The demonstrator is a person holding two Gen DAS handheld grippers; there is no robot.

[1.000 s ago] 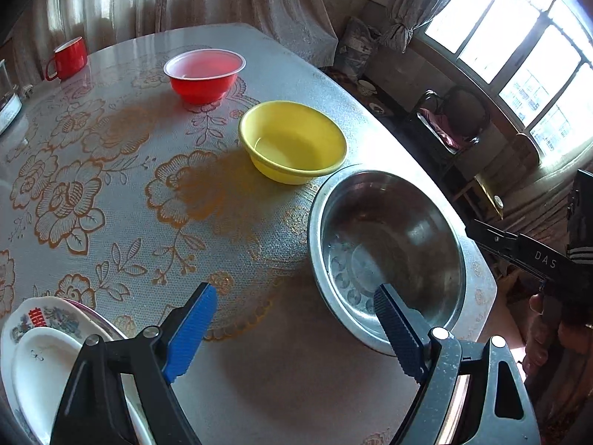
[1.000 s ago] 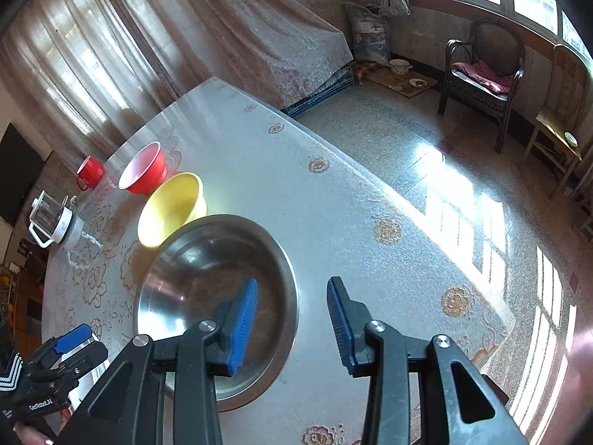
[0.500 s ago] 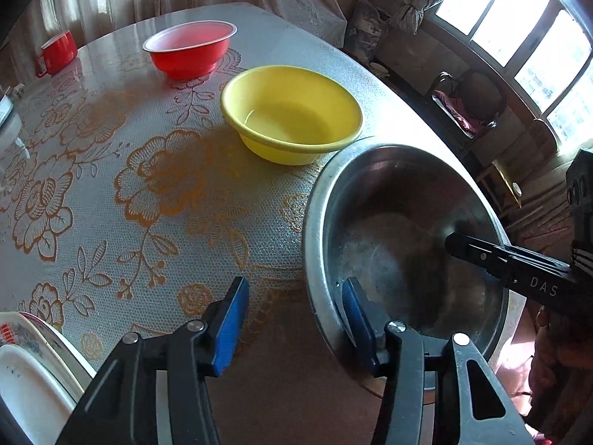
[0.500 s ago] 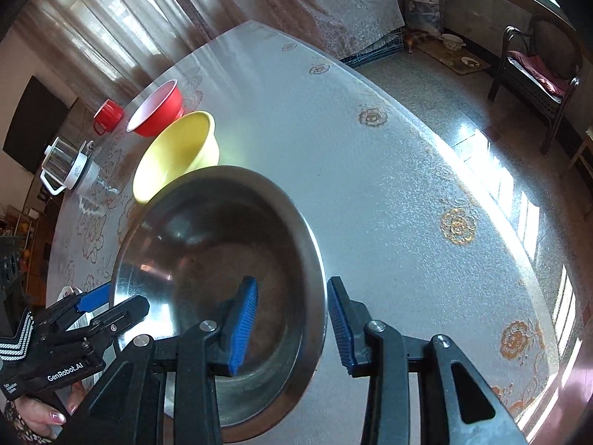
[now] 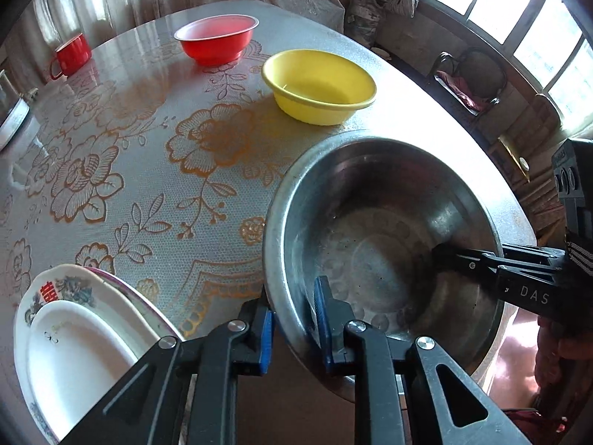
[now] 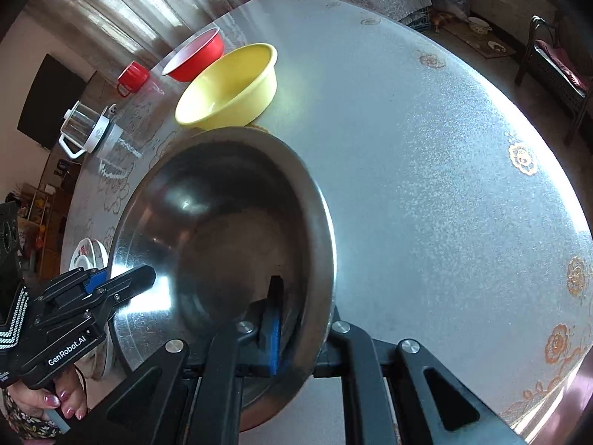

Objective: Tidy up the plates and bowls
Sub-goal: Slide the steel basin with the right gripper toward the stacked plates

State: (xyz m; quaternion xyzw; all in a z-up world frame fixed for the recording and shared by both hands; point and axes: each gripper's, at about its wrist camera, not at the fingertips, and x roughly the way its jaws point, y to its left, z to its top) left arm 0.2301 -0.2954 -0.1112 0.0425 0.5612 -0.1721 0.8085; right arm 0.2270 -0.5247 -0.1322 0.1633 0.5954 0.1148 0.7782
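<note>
Because the wide, stiff, slippery stainless-steel basin (image 5: 381,230) was judged unwieldy, its thin rim was pinched by left gripper (image 5: 292,319) and right gripper (image 6: 296,328) at opposite sides

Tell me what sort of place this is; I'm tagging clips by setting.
Probably a home dining room: a round table with a gold-flowered cloth holding a yellow plastic bowl and a red mug, with a cushioned dark armchair beside tall windows.

Red mug (image 5: 71,53) beside glass kettle (image 6: 87,129); chair (image 5: 469,78) beyond.
</note>
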